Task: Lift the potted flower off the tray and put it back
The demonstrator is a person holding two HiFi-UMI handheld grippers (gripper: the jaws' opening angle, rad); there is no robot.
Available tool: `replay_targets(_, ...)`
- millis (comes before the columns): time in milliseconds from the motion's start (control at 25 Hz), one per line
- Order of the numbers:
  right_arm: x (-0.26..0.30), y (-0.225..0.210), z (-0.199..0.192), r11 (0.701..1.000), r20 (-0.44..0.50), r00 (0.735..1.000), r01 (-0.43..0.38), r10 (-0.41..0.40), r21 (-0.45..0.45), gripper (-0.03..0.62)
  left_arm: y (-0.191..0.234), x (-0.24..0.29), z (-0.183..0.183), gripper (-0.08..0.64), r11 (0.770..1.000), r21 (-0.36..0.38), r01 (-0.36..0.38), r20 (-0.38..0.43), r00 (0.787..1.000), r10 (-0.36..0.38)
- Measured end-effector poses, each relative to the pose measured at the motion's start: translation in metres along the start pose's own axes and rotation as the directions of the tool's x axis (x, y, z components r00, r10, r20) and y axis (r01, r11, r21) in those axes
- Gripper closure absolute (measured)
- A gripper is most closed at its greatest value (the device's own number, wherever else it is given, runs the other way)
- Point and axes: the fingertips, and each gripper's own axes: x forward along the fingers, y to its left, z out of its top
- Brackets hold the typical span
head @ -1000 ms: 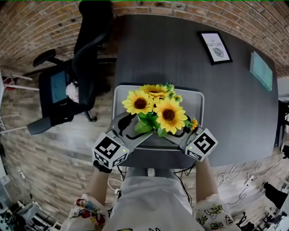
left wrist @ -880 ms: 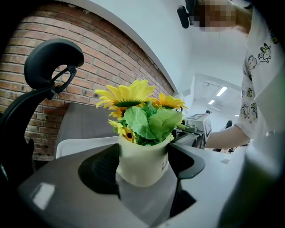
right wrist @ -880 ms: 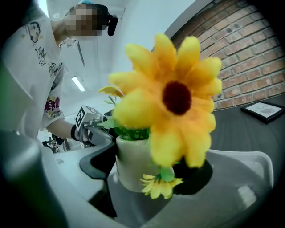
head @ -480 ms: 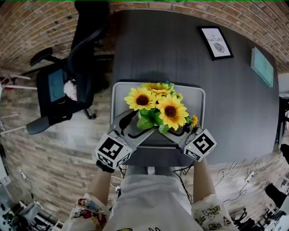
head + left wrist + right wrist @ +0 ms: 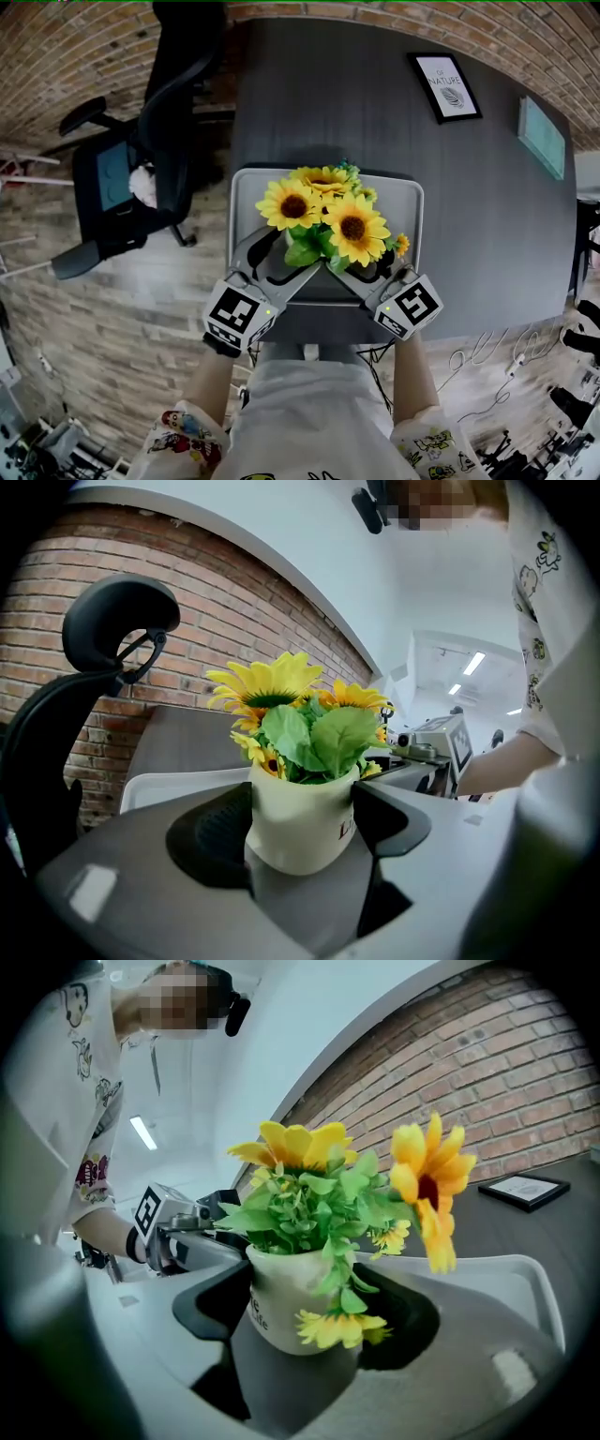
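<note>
A cream pot (image 5: 300, 822) of sunflowers (image 5: 323, 220) stands on the grey tray (image 5: 246, 202), near its front edge. In the head view the blooms hide the pot. My left gripper (image 5: 281, 258) reaches in from the front left, and both of its black pads (image 5: 211, 832) lie against the sides of the pot. My right gripper (image 5: 370, 270) comes from the front right with its jaws around the same pot (image 5: 281, 1312). Those jaws have just been closing. Its left pad touches the pot and leaves partly hide the right one.
The tray sits at the near edge of a dark table (image 5: 328, 103). A framed picture (image 5: 445, 86) and a pale green card (image 5: 542, 145) lie at the far right. A black office chair (image 5: 141, 159) stands to the left, over the wood floor.
The right gripper has shifted a little inward toward the pot and its jaws have narrowed. The left gripper and the flowers have hardly moved over the tray.
</note>
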Motion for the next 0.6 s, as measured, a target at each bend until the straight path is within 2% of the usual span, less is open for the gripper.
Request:
replay_targets(360,-0.002,0.002,-0.004,0.999,-0.017,0.999,0.036,-0.036,-0.028,0.261,-0.001,0.0,-0.002,0.209,0.998,0.063,-0.02,0.02,1.0,0.018)
replay_targets(600,-0.003,0.004,-0.011,0.998,-0.033,0.998,0.053,-0.054,-0.041,0.261,-0.003,-0.001,-0.008,0.212,0.995,0.101,-0.012,-0.003,1.0,0.012)
